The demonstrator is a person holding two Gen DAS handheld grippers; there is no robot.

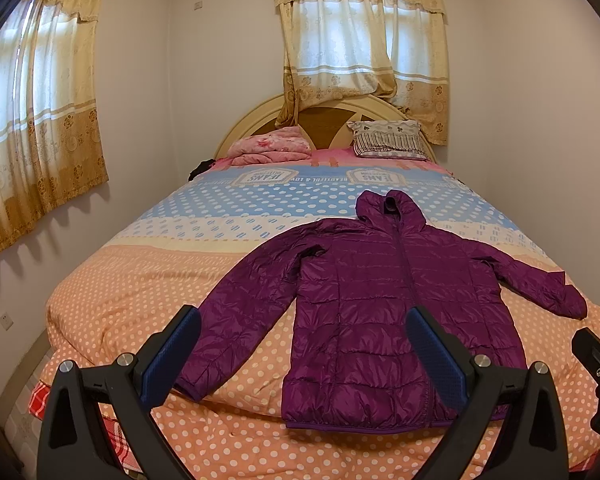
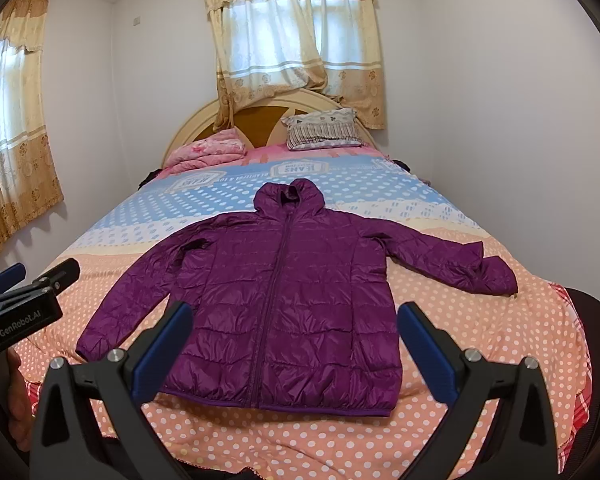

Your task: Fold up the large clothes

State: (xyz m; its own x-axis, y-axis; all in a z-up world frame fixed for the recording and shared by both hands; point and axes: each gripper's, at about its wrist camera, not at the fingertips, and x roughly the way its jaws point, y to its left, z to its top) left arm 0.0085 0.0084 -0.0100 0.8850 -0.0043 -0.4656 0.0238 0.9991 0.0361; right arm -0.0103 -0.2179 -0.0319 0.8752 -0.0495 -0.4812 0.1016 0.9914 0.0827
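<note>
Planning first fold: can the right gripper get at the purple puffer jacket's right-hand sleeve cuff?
Probably yes. The right gripper is open, and the cuff of the purple quilted puffer jacket lies flat on the polka-dot bedspread with nothing over it.

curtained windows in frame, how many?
2. One curtained window is on the far wall above the headboard; the other is on the side wall to the left of the bed. Walls outside the frames may have more.
</note>
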